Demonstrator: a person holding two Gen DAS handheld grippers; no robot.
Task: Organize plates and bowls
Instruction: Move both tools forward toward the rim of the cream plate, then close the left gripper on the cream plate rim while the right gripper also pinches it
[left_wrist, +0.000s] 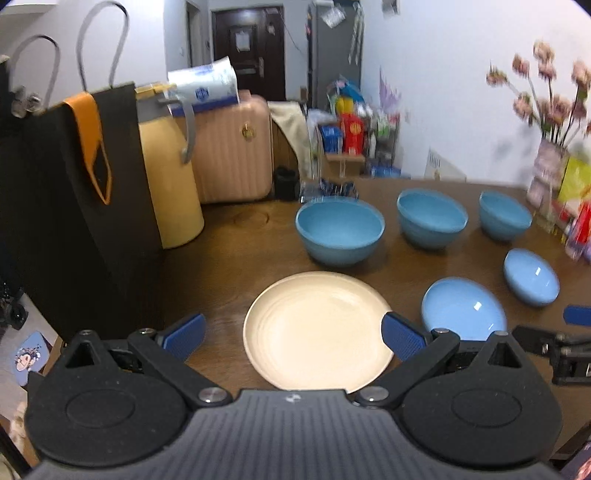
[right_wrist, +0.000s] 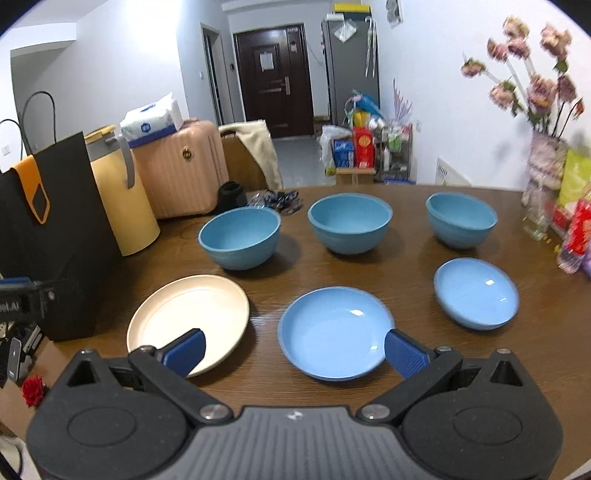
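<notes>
1. Cream plate (right_wrist: 188, 321) lies flat on the brown wooden table (right_wrist: 280, 384), near-left; blue plate (right_wrist: 334, 332) just beside it to the right, the two apart
2. Smaller blue dish (right_wrist: 476, 293) sits right of the blue plate, near the table's right side
3. Three blue bowls stand upright in a row behind the plates: left bowl (right_wrist: 240, 236), middle bowl (right_wrist: 349, 223), right bowl (right_wrist: 461, 219), each apart from the next
4. Left gripper (left_wrist: 293, 334): fingers spread wide, empty, above the cream plate (left_wrist: 317, 330)
5. Right gripper (right_wrist: 293, 349): fingers spread wide, empty, over the near edges of the cream and blue plates
6. Table's left edge: black paper bag (right_wrist: 55, 236) with orange flap, yellow container (right_wrist: 125, 206) behind it
7. Table's right edge: vase of pink flowers (right_wrist: 543, 162), red packaging beside it, blurred
8. Beyond the table: pink suitcase (right_wrist: 181, 170) with a tissue pack on top, dark door (right_wrist: 275, 77), grey fridge (right_wrist: 351, 62), white walls
</notes>
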